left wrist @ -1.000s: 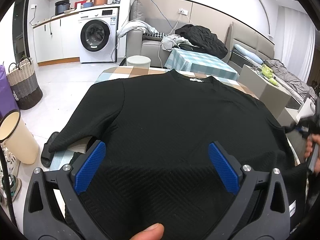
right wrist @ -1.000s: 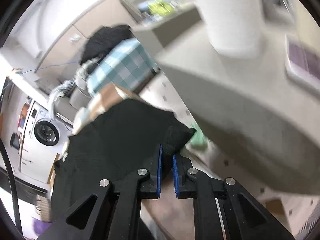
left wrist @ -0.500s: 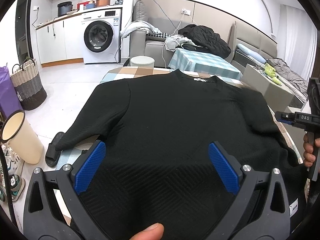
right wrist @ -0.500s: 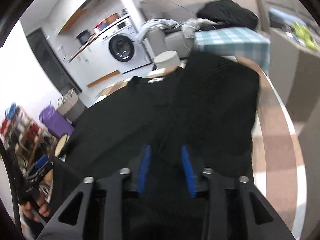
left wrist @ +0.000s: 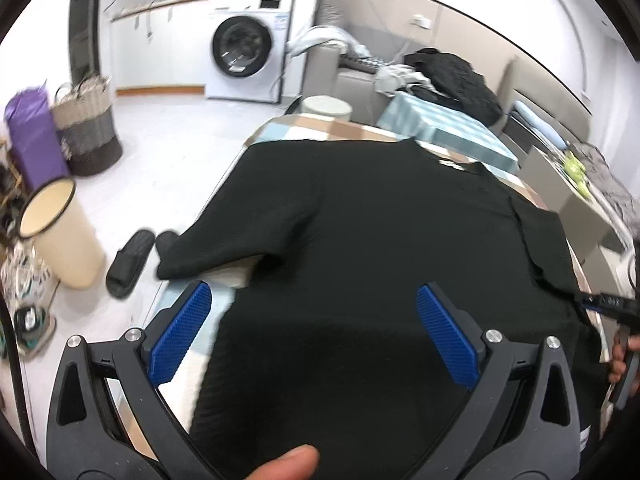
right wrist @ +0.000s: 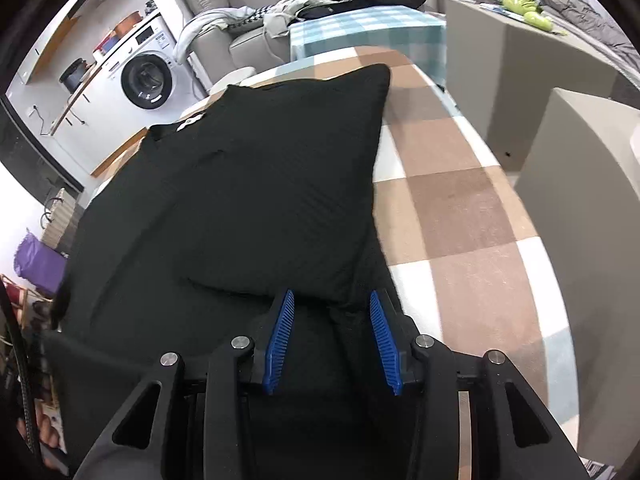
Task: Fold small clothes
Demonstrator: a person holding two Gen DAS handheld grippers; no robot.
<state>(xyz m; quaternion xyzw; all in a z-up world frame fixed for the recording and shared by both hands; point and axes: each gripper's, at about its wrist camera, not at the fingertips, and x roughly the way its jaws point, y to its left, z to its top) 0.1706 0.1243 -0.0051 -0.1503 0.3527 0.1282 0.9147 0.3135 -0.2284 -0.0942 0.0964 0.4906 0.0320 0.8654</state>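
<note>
A black textured shirt [left wrist: 360,220] lies face up on the checkered table [left wrist: 320,126], collar at the far end. Its left sleeve [left wrist: 240,224] reaches the table's left edge. My left gripper [left wrist: 314,290] hovers open and wide over the shirt's near part, with nothing between its pads. In the right wrist view the other sleeve [right wrist: 312,184] lies folded inward over the shirt [right wrist: 140,220]. My right gripper [right wrist: 330,298] stands open just above the sleeve's end, its blue pads clear of the cloth. The left wrist view shows the right gripper [left wrist: 600,302] at the far right edge.
Bare checkered table [right wrist: 460,200] runs along the shirt's right side. A cream bin [left wrist: 60,232], black slippers [left wrist: 128,260] and a woven basket [left wrist: 88,132] stand on the floor to the left. Grey cabinets [right wrist: 520,60] stand close on the right.
My right gripper carried the sleeve over the shirt, then its jaws parted and let the sleeve go. My left gripper shifted toward the table's left side, still open.
</note>
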